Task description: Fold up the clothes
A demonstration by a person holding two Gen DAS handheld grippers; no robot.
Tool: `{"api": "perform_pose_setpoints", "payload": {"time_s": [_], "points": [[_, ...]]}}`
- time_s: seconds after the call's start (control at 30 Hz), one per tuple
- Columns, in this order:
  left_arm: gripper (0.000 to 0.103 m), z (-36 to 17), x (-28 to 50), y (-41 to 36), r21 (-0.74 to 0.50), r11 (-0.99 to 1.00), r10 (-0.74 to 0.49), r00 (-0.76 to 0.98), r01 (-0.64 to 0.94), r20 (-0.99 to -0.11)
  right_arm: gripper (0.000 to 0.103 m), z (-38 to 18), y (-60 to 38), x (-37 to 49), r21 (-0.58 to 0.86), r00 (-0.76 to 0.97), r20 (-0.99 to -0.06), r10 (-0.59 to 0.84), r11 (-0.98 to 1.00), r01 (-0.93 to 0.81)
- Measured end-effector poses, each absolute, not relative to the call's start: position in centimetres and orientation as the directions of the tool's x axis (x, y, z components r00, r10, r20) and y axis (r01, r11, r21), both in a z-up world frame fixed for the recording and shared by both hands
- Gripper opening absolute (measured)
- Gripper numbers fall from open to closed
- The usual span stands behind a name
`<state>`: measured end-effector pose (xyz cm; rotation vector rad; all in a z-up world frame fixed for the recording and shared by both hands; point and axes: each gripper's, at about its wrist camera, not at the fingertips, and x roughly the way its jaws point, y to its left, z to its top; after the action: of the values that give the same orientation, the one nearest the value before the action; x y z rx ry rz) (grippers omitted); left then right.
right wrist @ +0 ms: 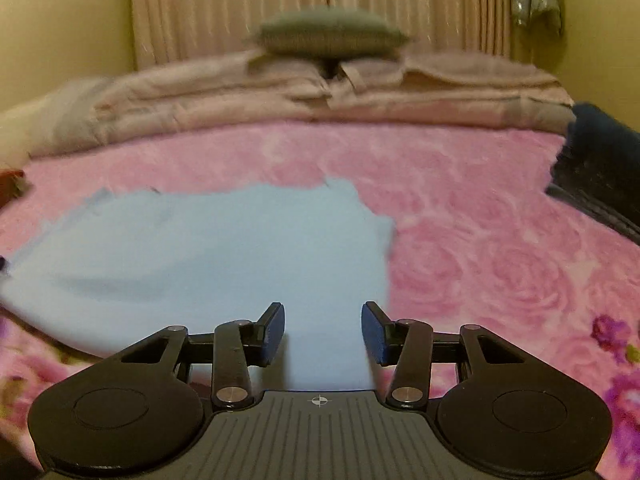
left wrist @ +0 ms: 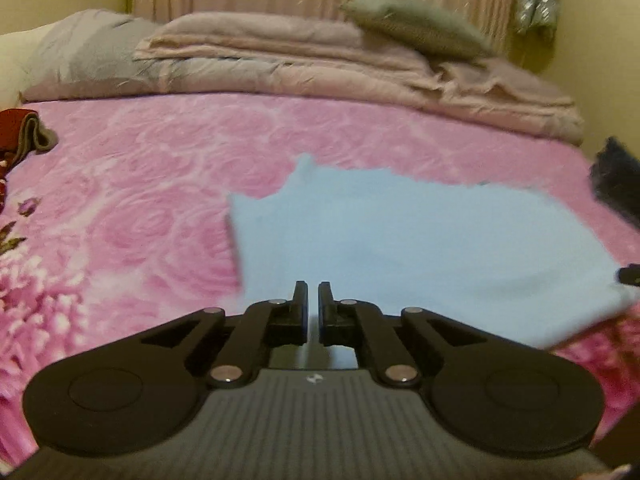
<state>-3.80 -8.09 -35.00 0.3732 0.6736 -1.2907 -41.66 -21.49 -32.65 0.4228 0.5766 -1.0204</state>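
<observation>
A light blue garment [left wrist: 420, 240] lies spread on the pink rose-patterned bedspread [left wrist: 140, 184]. My left gripper [left wrist: 313, 296] is at the garment's near left corner. Its fingers are almost together, with a thin fold of blue cloth pinched between them. In the right wrist view the same garment [right wrist: 208, 256] fills the left and middle. My right gripper [right wrist: 323, 320] is open at the garment's near right edge. Blue cloth lies between its blue-padded fingers [right wrist: 276, 332], and neither touches it. Both views are blurred by motion.
Folded beige quilts [left wrist: 320, 68] and a grey-green pillow [left wrist: 416, 28] are stacked along the far side, before a curtain. A dark red and grey cloth [left wrist: 24, 132] lies at the left edge of the bed. A dark navy garment [right wrist: 596, 164] sits at the right edge.
</observation>
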Motion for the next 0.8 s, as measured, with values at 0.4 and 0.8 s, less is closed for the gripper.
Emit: {"api": "perform_pose_setpoints", "payload": {"time_s": [0.4, 0.8], "points": [[0.012, -33.5, -6.7, -4.0, -0.112, 0.414, -0.662, 0.214, 0.903, -0.719, 0.048, -32.5, -16.8, -41.1, 0.101, 0.339, -0.658, -0.672, 0.368, 0.924], [0.021, -31.4, -11.6, 1.2, -0.088, 0.475, -0.591, 0.243, 0.876, -0.770, 0.063, -30.0, -10.6, -43.9, 0.224, 0.343, -0.676, -0.652, 0.262, 0.939]]}}
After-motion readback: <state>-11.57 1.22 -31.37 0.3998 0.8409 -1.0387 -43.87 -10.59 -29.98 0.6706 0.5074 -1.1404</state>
